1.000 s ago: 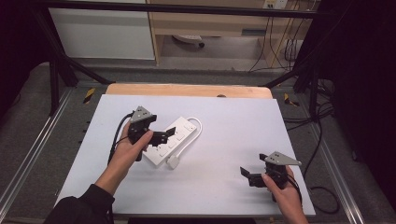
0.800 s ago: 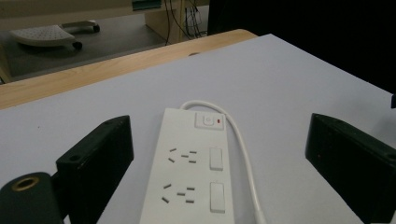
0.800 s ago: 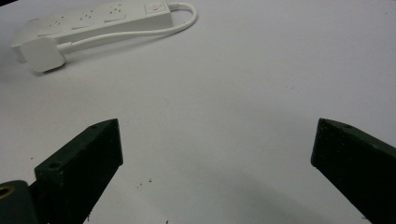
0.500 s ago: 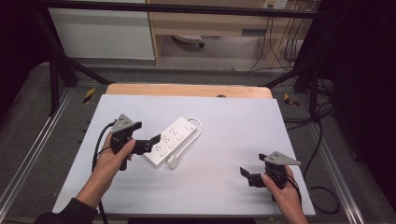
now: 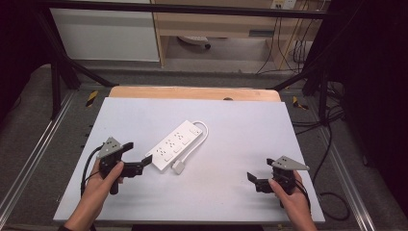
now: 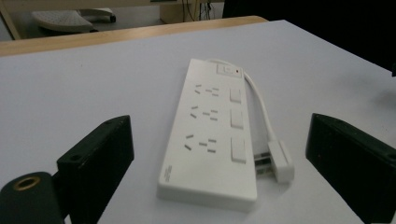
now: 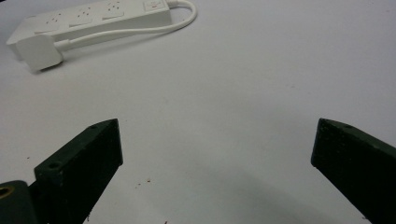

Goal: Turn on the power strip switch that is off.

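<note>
1. The left tool [image 5: 137,156] has backed away from the white plastic three-socket power strip [image 5: 175,144]. A second ago it sat over the strip's near end; half a second ago it was already off to the strip's left; now it hangs lower and nearer the person, just beside the strip's near end corner and apart from it.

2. The strip looks turned slightly from a second ago, its near end swung a little toward the left. It lies flat on the pale grey-white desk [image 5: 231,125], near the middle and left of centre, sockets up, running diagonally away from the person.

3. Its white cord [image 5: 199,139] loops from the far end back along the right side, and the white plug [image 5: 179,166] rests on the desk, touching or just beside the near end.

4. My reading: the strip has been set down or nudged into place and let go, so this step looks finished or between grasps.

5. In the left gripper view the left tool [image 6: 219,186] stands wide open, jaws well apart either side of the strip [image 6: 212,135] and plug [image 6: 280,161], gripping nothing.

6. The right tool [image 5: 255,180] has not shifted: it sits near the desk's right front, well apart from the strip. In the right gripper view it [image 7: 215,172] is wide open above bare desk, empty.
</note>
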A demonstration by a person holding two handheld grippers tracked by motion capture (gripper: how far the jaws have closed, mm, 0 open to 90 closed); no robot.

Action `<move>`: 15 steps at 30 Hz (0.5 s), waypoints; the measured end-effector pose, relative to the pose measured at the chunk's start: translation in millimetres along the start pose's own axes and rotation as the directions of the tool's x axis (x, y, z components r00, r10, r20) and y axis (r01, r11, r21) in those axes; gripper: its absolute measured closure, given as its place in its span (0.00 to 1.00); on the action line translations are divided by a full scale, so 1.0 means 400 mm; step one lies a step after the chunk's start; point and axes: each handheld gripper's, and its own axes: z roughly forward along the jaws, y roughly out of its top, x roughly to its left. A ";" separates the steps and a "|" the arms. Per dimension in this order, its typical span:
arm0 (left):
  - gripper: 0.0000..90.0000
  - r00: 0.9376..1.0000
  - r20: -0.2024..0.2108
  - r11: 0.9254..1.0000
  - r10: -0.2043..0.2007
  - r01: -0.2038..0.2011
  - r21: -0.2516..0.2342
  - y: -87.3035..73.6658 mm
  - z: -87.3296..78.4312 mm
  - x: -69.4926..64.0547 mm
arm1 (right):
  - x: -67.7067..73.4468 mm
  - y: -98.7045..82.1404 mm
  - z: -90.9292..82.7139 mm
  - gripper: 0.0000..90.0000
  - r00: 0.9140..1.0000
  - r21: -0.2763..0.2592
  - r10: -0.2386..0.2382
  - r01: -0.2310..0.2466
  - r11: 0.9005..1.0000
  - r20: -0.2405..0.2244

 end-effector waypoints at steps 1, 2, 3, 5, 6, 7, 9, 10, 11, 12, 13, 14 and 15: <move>0.09 1.000 0.002 1.000 -0.007 0.007 0.003 -0.011 -0.005 0.001 | 0.000 0.000 0.000 0.03 1.000 -0.001 0.000 0.000 1.000 0.000; 0.09 1.000 -0.001 1.000 -0.011 0.011 0.008 -0.022 -0.011 0.001 | 0.000 0.000 0.000 0.03 1.000 0.000 -0.002 0.002 1.000 -0.001; 0.09 1.000 -0.004 1.000 -0.014 0.014 0.007 -0.033 -0.016 0.002 | 0.001 0.000 0.001 0.03 1.000 0.001 -0.001 0.001 1.000 0.000; 0.09 1.000 -0.012 1.000 -0.024 0.024 0.012 -0.055 -0.024 0.001 | 0.001 0.000 0.002 0.03 1.000 0.002 -0.002 0.002 1.000 0.001; 0.10 0.999 -0.013 0.999 -0.031 0.031 0.017 -0.067 -0.027 -0.002 | 0.001 0.000 0.002 0.03 1.000 0.004 -0.007 0.007 1.000 0.001; 0.10 0.999 -0.012 0.999 -0.034 0.034 0.027 -0.078 -0.030 -0.003 | 0.001 0.000 0.003 0.03 1.000 0.005 -0.003 0.003 1.000 0.003; 0.10 0.999 -0.004 0.998 -0.046 0.046 0.050 -0.096 -0.033 -0.009 | 0.001 -0.001 0.004 0.03 1.000 0.007 -0.005 0.005 1.000 0.008; 0.10 0.999 -0.006 0.997 -0.044 0.045 0.062 -0.104 -0.035 -0.013 | 0.000 -0.001 0.004 0.03 1.000 0.009 -0.001 0.001 1.000 0.013; 0.10 0.999 -0.012 0.997 -0.040 0.041 0.070 -0.112 -0.037 -0.016 | -0.001 -0.001 0.005 0.03 1.000 0.012 -0.001 0.000 1.000 0.019; 0.11 0.999 -0.012 0.996 -0.038 0.038 0.084 -0.120 -0.038 -0.020 | -0.003 -0.002 0.006 0.03 1.000 0.015 -0.002 0.001 1.000 0.024; 0.11 0.999 -0.014 0.995 -0.032 0.034 0.096 -0.128 -0.039 -0.022 | -0.004 -0.003 0.008 0.03 0.999 0.020 0.003 -0.004 1.000 0.032; 0.10 0.999 -0.015 0.994 -0.029 0.031 0.107 -0.133 -0.039 -0.024 | -0.005 -0.004 0.010 0.03 0.999 0.028 0.010 -0.011 1.000 0.044; 0.10 0.999 -0.015 0.993 -0.030 0.032 0.110 -0.135 -0.038 -0.025 | -0.008 -0.006 0.012 0.03 0.998 0.037 0.012 -0.014 0.999 0.057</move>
